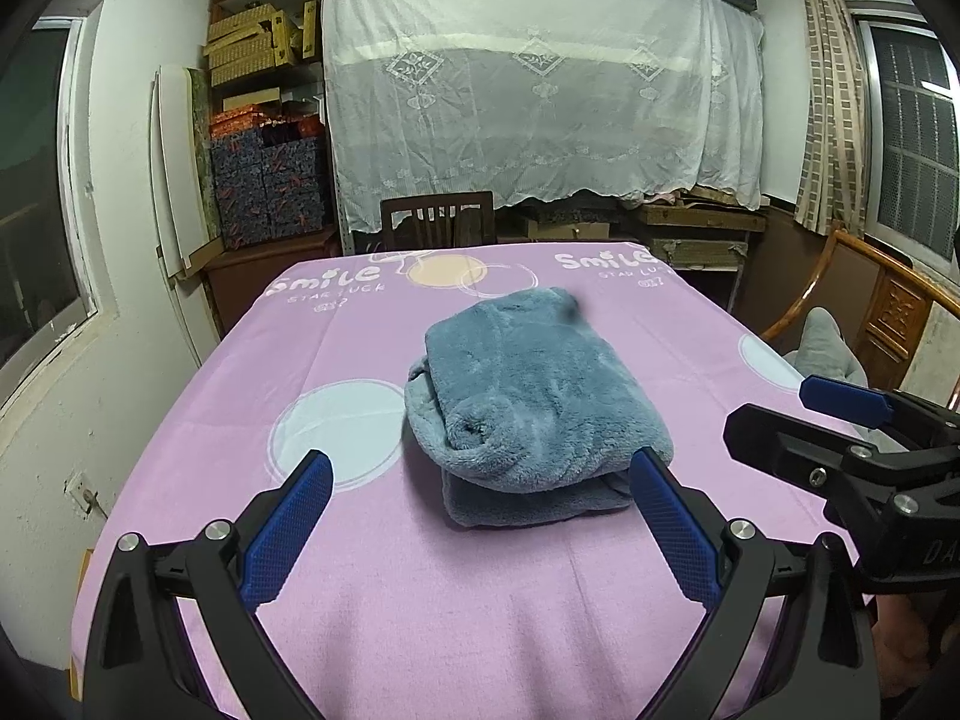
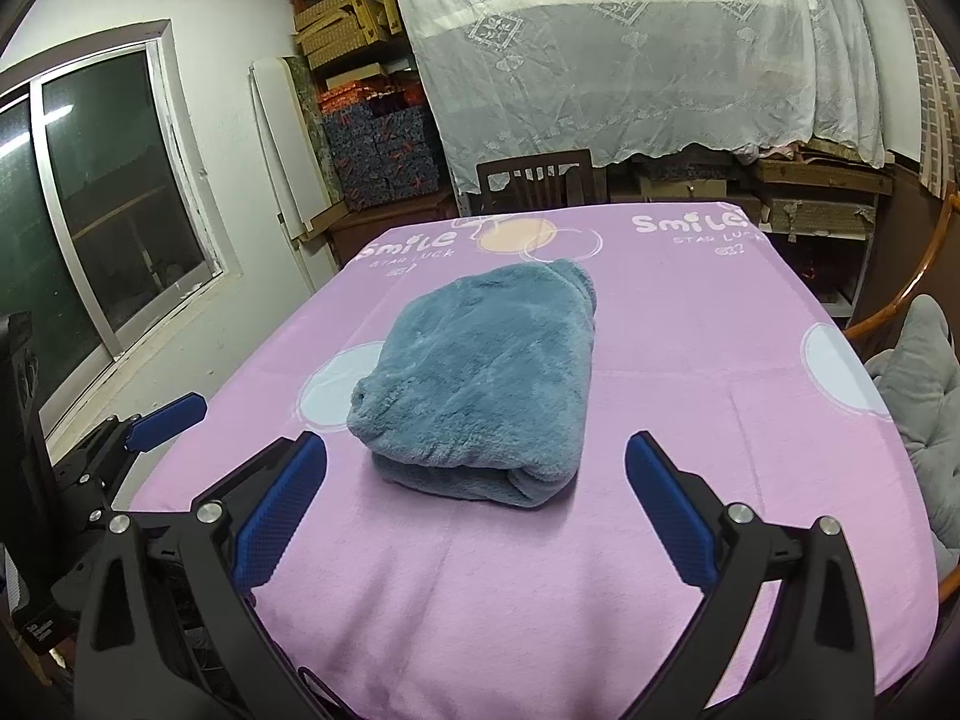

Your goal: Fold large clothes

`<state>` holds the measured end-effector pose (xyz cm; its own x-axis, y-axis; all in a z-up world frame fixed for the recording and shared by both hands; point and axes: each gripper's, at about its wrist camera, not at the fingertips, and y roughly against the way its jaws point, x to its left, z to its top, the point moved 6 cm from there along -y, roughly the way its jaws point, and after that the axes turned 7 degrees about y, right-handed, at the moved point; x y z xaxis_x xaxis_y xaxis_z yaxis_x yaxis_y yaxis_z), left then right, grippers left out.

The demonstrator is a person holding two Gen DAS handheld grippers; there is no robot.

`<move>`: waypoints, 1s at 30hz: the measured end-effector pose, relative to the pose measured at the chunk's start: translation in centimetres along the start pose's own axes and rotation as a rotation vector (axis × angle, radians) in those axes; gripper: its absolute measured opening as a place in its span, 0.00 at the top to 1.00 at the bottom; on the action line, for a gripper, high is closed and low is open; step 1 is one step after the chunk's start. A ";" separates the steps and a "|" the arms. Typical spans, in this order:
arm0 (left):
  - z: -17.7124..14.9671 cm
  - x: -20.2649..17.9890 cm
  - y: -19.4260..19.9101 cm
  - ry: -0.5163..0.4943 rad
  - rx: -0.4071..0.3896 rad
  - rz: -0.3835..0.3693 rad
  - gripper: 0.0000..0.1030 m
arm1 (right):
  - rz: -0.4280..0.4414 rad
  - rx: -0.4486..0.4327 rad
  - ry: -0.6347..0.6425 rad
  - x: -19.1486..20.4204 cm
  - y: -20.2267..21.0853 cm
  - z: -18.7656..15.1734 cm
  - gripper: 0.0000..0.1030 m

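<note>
The work surface is a table covered with a pink printed sheet (image 1: 480, 588), standing in a storeroom with stacked boxes (image 1: 264, 42) on shelving to the rear left, a white lace drape (image 1: 528, 78) over the back furniture and a dark wooden chair (image 1: 437, 219) at the far edge. The blue fleece garment (image 1: 528, 396) lies near the middle of the sheet, already reduced to a compact, thick, multi-layer bundle; a loose inner layer protrudes at its near-left side and a lower layer shows under the near edge. The left gripper (image 1: 480, 516) is spread wide and empty, hanging just short of the bundle's near edge, its right pad close to the near-right corner without clear contact. The right gripper (image 2: 477, 504) is likewise spread wide and empty, set just back from the same edge. Handling estimate: the pile fabric looks soft, limp and bulky, light for its volume, and not fragile; it should compress readily and offer good friction to the ribbed pads. Layers are likely to slide apart if only the top ply is pinched. Recommended hold: close across the full thickness at the near folded edge, one gripper near each corner, so all layers move together. The task appears near completion.
</note>
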<state>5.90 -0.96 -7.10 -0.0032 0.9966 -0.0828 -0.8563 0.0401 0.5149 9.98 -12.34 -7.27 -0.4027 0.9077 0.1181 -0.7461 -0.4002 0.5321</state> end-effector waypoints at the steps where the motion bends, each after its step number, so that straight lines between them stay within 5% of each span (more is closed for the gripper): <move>1: 0.0 0.0 0.1 -0.003 -0.005 0.004 0.03 | 0.001 0.000 0.001 0.1 0.0 -0.1 0.05; 30: 0.1 0.3 0.1 0.008 -0.001 0.033 0.03 | 0.003 -0.011 -0.018 -0.2 0.5 0.1 0.05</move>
<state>5.90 -0.65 -6.96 -0.0357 0.9967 -0.0723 -0.8564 0.0067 0.5163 9.75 -12.71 -6.93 -0.3956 0.9085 0.1345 -0.7507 -0.4042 0.5225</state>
